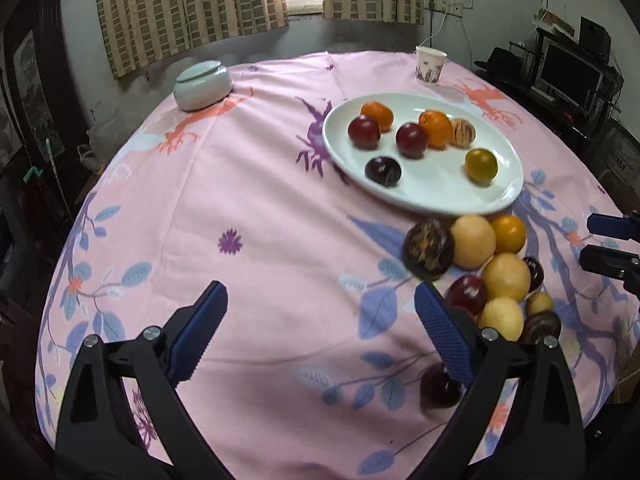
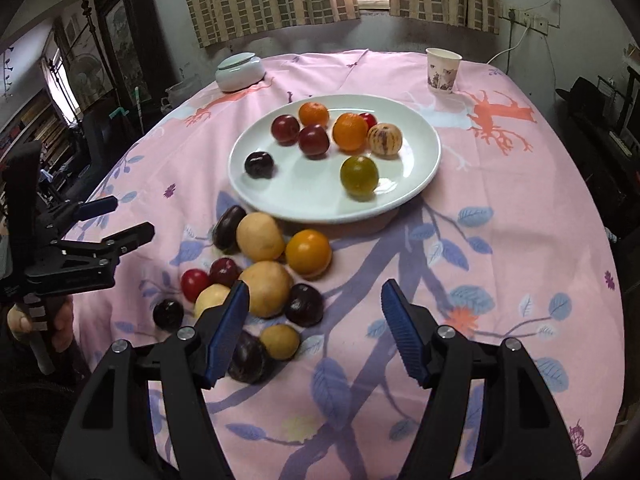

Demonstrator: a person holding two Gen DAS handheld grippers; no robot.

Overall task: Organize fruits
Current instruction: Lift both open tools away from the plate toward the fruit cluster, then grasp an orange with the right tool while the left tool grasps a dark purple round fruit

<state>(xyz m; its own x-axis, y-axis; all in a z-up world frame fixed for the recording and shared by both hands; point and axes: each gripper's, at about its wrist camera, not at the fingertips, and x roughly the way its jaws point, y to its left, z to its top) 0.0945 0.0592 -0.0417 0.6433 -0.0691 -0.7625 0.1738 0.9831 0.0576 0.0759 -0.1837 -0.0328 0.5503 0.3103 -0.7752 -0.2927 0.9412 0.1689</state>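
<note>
A white plate (image 1: pixel 424 196) (image 2: pixel 312 200) holds several fruits: oranges, red plums, a dark plum (image 2: pixel 259 165), a green-yellow fruit (image 2: pixel 359 176) and a striped one. A pile of loose fruit (image 1: pixel 474 242) (image 2: pixel 267 288), yellow, orange, red and dark, lies on the pink cloth in front of the plate. My left gripper (image 1: pixel 320 300) hangs open over bare cloth left of the pile, nothing between its fingers. My right gripper (image 2: pixel 316 292) is open at the pile's near right side, its left finger (image 2: pixel 226 332) beside a dark plum (image 2: pixel 248 358), pads pressing nothing.
A pale lidded bowl (image 1: pixel 202 86) (image 2: pixel 239 71) and a paper cup (image 1: pixel 430 65) (image 2: pixel 442 70) stand at the table's far edge. A hand (image 2: pixel 60 320) holds the left gripper (image 2: pixel 124 220) at the table's left rim. Dark furniture surrounds the round table.
</note>
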